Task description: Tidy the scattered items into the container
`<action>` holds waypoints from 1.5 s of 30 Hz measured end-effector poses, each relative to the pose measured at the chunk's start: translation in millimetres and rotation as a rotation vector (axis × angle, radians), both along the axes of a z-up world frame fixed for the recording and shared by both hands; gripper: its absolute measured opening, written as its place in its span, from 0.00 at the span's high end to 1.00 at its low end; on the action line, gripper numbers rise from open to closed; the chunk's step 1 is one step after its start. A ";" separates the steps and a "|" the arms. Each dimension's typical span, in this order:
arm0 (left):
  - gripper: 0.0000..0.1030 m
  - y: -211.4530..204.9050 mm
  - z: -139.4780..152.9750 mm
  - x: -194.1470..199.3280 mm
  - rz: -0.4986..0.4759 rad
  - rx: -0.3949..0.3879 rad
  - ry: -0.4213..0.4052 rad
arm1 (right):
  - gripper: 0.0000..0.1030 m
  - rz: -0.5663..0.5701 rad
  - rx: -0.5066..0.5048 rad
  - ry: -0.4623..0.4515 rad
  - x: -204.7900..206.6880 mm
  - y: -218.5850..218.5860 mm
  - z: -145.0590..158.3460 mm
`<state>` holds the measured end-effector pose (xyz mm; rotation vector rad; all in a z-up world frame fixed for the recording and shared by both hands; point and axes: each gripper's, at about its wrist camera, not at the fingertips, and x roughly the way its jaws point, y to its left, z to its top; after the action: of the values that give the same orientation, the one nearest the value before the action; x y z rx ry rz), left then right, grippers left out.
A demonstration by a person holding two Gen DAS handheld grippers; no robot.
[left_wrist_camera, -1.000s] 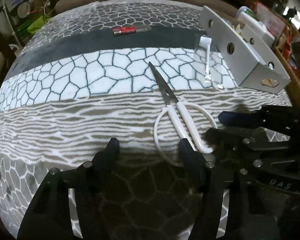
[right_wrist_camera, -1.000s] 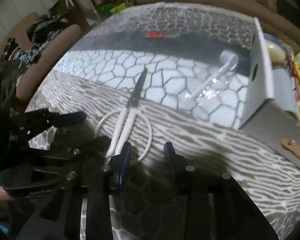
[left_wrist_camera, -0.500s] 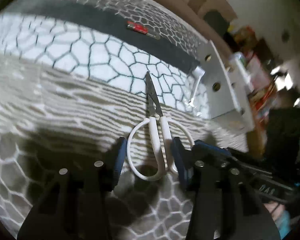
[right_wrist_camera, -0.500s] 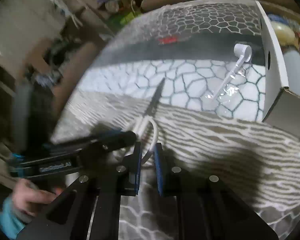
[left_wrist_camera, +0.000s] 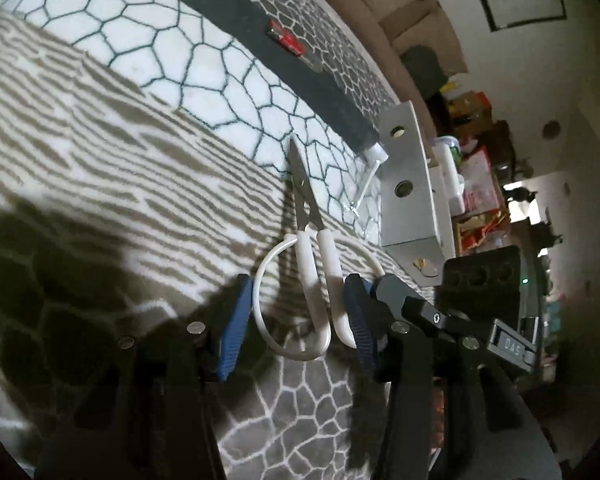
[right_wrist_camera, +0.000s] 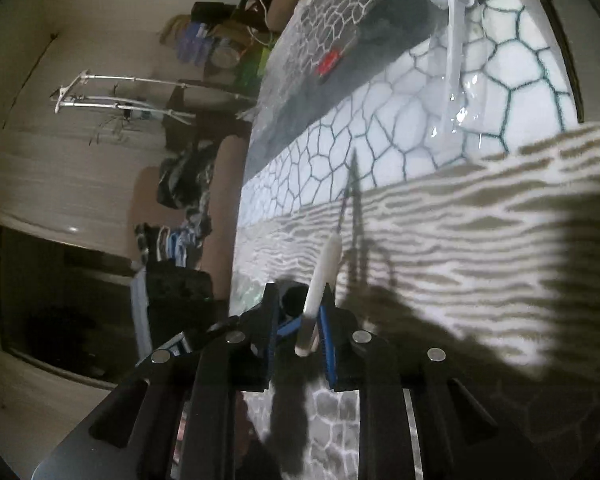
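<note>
White-handled scissors (left_wrist_camera: 314, 264) are lifted off the patterned blanket (left_wrist_camera: 100, 160), blades pointing away. My left gripper (left_wrist_camera: 296, 322) is open, its blue pads either side of the handle loops. My right gripper (right_wrist_camera: 300, 332) is shut on the scissors' handle (right_wrist_camera: 320, 280), seen edge-on, with the left gripper's fingertip beside it. A white plastic scoop in clear wrap (right_wrist_camera: 454, 60) lies near the white cardboard box (left_wrist_camera: 412, 196). A small red item (left_wrist_camera: 286, 38) lies on the dark stripe.
The box stands at the blanket's right edge, open side away, with cluttered shelves (left_wrist_camera: 476, 184) behind it. In the right wrist view, a clothes rack (right_wrist_camera: 120, 96), piled clothes (right_wrist_camera: 180, 208) and a sofa arm lie off the blanket's left.
Both grippers tilted and rose; the right gripper closed on the scissors' handle and lifted the scissors off the blanket. The left gripper moved its open fingers around the handle loops.
</note>
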<state>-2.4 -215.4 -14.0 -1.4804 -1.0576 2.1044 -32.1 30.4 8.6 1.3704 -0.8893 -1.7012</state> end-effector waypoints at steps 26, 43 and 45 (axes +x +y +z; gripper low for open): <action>0.36 14.2 -16.3 10.8 0.166 0.710 0.005 | 0.92 -0.115 -0.502 -0.005 -9.3 30.4 64.7; 0.75 70.1 20.3 -10.3 0.096 1.003 0.188 | 0.91 -0.188 -0.722 0.065 -0.5 72.1 112.3; 0.75 59.8 24.2 -5.7 0.103 1.008 0.201 | 0.91 -0.193 -0.720 0.065 -1.3 78.6 111.3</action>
<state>-8.1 -155.6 10.2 -0.7040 -1.7465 1.3264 -33.3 109.0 119.9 0.7564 -1.4490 -1.3374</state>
